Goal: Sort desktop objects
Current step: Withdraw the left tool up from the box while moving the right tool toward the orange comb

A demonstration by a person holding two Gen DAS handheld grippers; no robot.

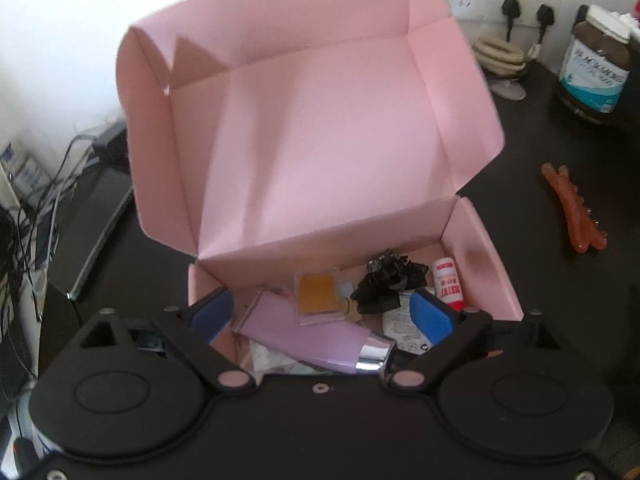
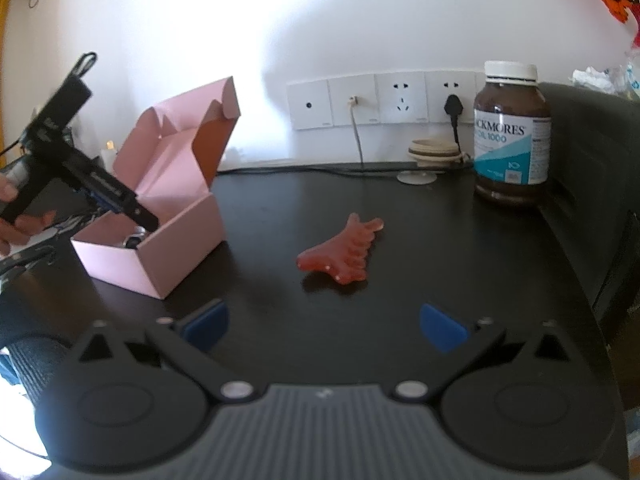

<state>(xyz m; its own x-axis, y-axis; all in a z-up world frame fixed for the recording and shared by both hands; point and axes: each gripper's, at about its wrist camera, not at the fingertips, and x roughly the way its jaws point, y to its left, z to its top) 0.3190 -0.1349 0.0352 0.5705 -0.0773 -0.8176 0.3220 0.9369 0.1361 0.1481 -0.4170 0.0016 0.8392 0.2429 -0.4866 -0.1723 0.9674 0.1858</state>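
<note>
An open pink box [image 1: 304, 128] stands on the black desk with its lid up. Inside lie a lilac tube with a silver cap [image 1: 316, 336], an orange square in a clear case [image 1: 316, 294], a black crumpled item [image 1: 384, 284] and a small white-and-red bottle [image 1: 448, 284]. My left gripper [image 1: 322, 314] hangs open over the box, its blue pads either side of the tube and not touching it. In the right wrist view the pink box [image 2: 176, 248] sits at the left, with the left gripper [image 2: 148, 222] dipping into it. My right gripper [image 2: 324, 326] is open and holds nothing; a reddish comb-like tool [image 2: 342, 252] lies just beyond it.
A brown supplement jar [image 2: 512, 136] stands at the back right by a dark bulky object. Wall sockets [image 2: 384, 100] with plugs and a coiled cable [image 2: 434, 150] line the back edge. Loose cables [image 1: 44, 184] and a dark flat device sit left of the box.
</note>
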